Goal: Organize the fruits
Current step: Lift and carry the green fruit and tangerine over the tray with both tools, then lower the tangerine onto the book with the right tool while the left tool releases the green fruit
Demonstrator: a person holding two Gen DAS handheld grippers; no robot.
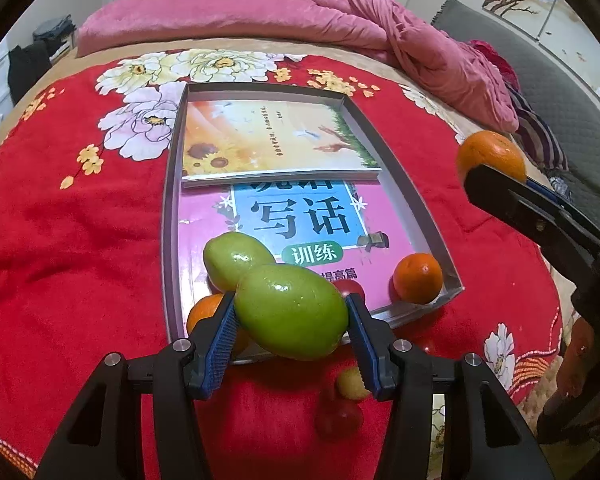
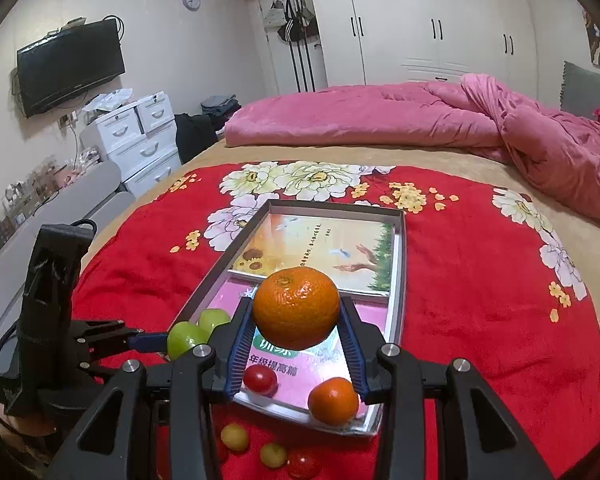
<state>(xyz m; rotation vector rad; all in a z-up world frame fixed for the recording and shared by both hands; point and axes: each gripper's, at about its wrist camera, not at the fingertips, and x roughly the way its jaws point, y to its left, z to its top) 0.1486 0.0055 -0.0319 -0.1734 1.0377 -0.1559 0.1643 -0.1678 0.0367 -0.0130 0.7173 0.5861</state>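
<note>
Shallow grey rectangular tray [image 1: 400, 184] sits on the red flowered plush blanket [image 1: 80, 240], holding two printed paper booklets, the sunflower-cover booklet [image 1: 268, 140] overlapping the far edge of the pink-cover booklet [image 1: 300, 224]. In the tray's near end lie a green oval fruit [image 1: 232, 258] at left, a round orange tangerine [image 1: 417, 278] in the right corner, and a small red cherry tomato [image 2: 260, 379] between them. Small yellow-green grapes [image 2: 235, 437] and a second red cherry tomato [image 2: 302, 463] lie on the blanket just before the tray's near edge.

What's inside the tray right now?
In the tray: two books, the sunflower book overlapping the pink workbook, a green fruit, an orange, a small red fruit. The tray floor is mostly covered.
</note>
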